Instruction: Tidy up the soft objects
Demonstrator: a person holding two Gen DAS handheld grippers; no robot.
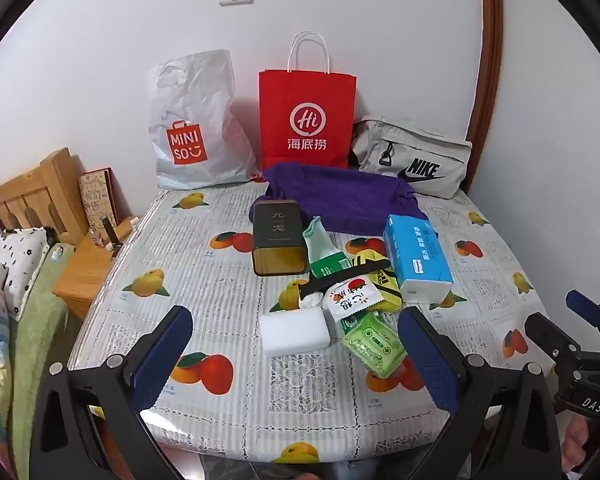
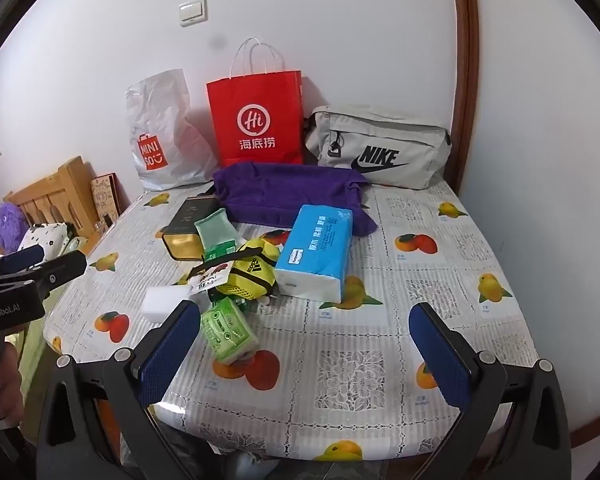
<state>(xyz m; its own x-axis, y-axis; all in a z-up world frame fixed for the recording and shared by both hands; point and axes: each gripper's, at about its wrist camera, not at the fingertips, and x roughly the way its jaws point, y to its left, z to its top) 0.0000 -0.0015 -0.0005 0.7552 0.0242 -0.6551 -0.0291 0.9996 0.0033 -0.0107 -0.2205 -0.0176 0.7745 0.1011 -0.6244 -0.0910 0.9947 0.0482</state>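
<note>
Two claws are mine, and both hang spread wide with nothing between their blue pads, low over the near edge of the fruit-print plastic tablecloth point(image 1: 228, 280). My left gripper point(image 1: 296, 356) frames a white rectangular sponge block point(image 1: 294, 332), which lies just ahead between its fingers without touching them. Just beside the right finger lies a lime-green soft tissue packet point(image 1: 373, 346). My right gripper point(image 2: 305, 354) hovers over bare cloth, the same green packet point(image 2: 228, 330) lying just past its left finger.

Farther out from both claws sits the jumble: a white sachet with red characters point(image 1: 349, 298) overlapping a yellow mesh pouch with black straps point(image 1: 383, 280), a green-and-white soft packet point(image 1: 325, 254) leaning against a dark rectangular tin point(image 1: 278, 238), and a blue soft pack of tissues point(image 1: 415, 260) to the right of the pile. Beyond them a purple folded towel point(image 1: 339, 198) spreads across the cloth.

Against the wall, farthest from me, stand a white Miniso plastic bag point(image 1: 192, 128), a red paper carrier bag point(image 1: 307, 116) and a grey Nike waist bag point(image 1: 415, 160), side by side.
</note>
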